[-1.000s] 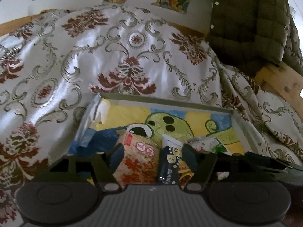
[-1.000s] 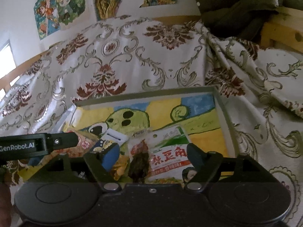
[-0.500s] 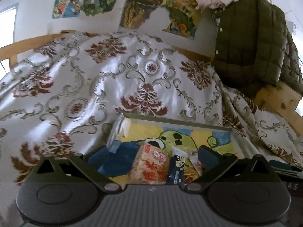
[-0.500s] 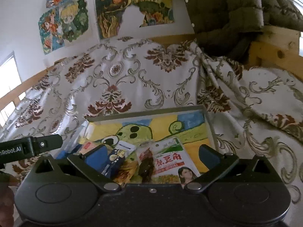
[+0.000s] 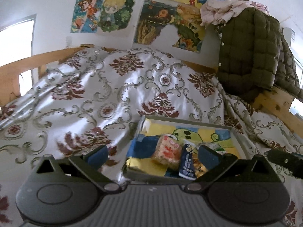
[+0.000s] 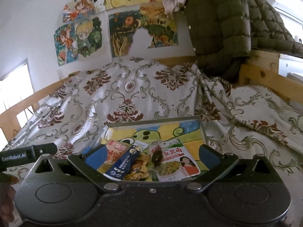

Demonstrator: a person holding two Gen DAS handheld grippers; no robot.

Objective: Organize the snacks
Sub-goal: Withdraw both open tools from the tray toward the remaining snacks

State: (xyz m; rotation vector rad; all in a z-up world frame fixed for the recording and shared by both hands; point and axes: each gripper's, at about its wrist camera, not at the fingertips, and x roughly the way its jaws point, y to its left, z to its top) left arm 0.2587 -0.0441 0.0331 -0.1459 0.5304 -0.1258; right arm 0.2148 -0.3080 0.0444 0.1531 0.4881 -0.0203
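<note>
A grey-rimmed tray with a painted cartoon bottom lies on the bedspread. Inside it lie an orange-red snack packet, a dark blue stick packet, a crinkly yellow packet, a white packet with a woman's picture, and a small dark brown piece. My left gripper hangs open above the tray's near left corner, holding nothing. My right gripper is open too, above the tray's near edge, empty. The left gripper's side shows at the left of the right wrist view.
The patterned white and maroon bedspread spreads around the tray. A green quilted jacket hangs over a wooden bed rail at the right. Posters cover the back wall and a bright window is at the left.
Both grippers have drawn back and risen from the tray, and their jaws have spread wider. The snacks stay in the tray, now smaller in both views.
</note>
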